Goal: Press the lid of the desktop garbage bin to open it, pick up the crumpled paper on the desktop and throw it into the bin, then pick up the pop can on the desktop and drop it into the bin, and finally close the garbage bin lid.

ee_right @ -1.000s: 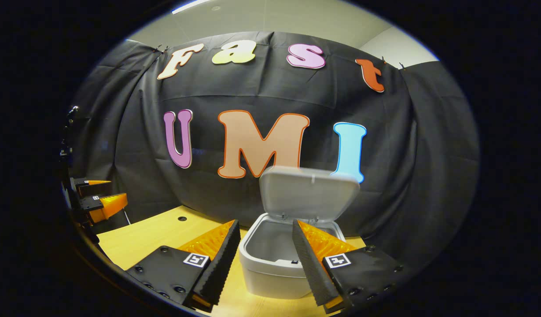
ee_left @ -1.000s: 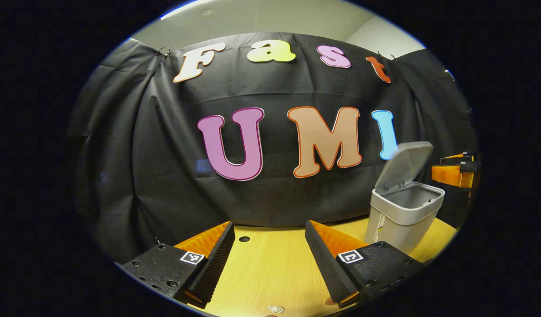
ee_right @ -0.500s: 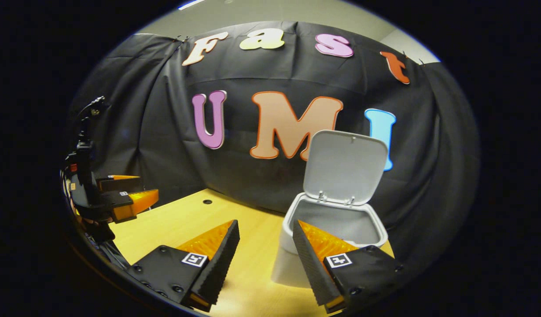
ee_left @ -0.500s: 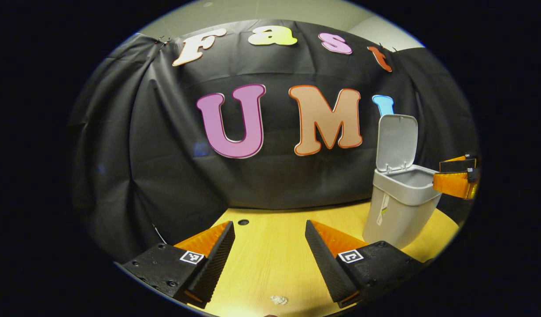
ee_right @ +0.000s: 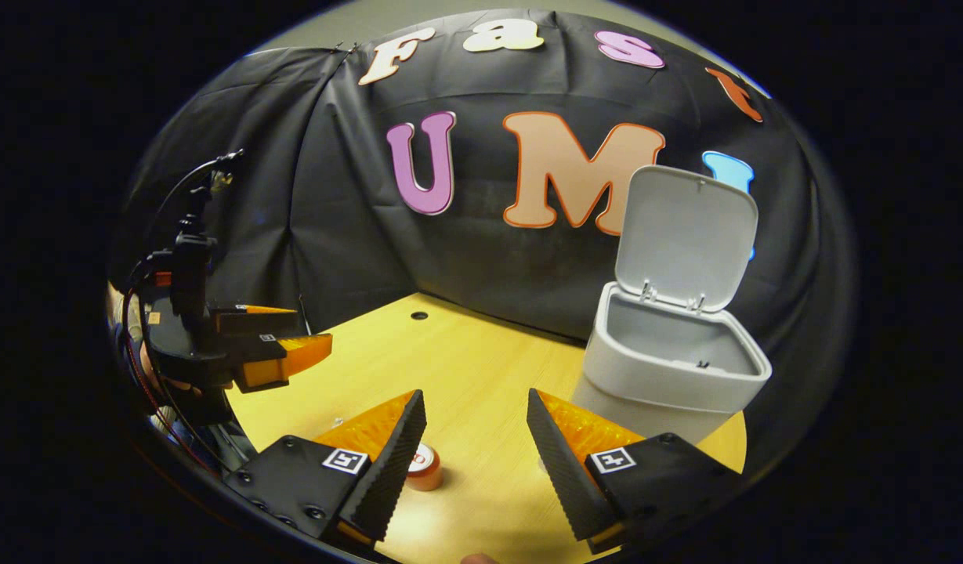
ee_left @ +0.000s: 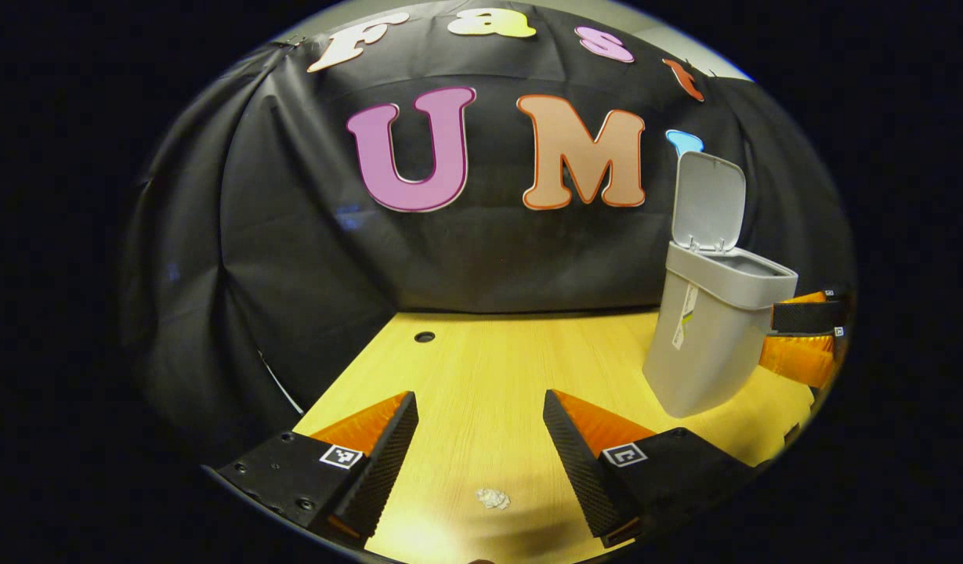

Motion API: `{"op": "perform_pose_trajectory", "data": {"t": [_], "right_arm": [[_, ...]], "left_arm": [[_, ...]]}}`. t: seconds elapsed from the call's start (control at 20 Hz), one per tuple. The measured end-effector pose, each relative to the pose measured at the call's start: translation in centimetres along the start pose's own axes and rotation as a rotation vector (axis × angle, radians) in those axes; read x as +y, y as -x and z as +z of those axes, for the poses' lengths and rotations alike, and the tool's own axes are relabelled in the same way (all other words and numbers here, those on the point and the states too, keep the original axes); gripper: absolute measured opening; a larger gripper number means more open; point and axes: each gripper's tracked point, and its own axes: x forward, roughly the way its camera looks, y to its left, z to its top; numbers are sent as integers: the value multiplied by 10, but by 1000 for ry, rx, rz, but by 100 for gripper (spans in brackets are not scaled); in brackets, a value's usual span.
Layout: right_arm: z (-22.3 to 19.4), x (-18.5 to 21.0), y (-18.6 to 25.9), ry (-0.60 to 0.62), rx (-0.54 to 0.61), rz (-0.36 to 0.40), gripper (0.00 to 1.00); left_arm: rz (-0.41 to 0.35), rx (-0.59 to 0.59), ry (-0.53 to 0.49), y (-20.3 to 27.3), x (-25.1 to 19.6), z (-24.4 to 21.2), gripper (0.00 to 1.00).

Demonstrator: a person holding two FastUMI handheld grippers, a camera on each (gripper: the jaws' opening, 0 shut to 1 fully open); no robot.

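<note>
We see the bin [ee_right: 669,376] on the bench [ee_left: 489,376], lid [ee_right: 685,235] up; both grippers gape, grasping nothing. Paper [ee_left: 493,497] lies between the left gripper [ee_left: 481,462] fingers; the can [ee_right: 425,468] sits by the right gripper [ee_right: 473,462].

bin [ee_right: 669,376] lid [ee_right: 685,235] up, mouth free | tabletop [ee_left: 489,368] mid open | bin blocks R side

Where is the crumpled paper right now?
In the left gripper view, the crumpled paper lies on the wooden desktop, low between the open left gripper fingers, well apart from the garbage bin at far right.
</note>
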Motion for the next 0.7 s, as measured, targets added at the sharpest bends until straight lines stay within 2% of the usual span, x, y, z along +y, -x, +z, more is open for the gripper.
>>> {"op": "perform_pose_trajectory", "data": {"t": [0.25,0.6,0.65,0.7], "right_arm": [[-43,18,-11,11,82,32,89],[-93,47,-27,30,186,116,90],[-98,50,-31,31,200,122,88],[-106,54,-34,30,214,131,90]], "left_arm": [[-20,82,1,-5,0,-33,94],[-47,186,-12,-14,-2,-79,95],[-50,203,-13,-15,-2,-85,95],[-53,222,-12,-17,-2,-93,95]]}}
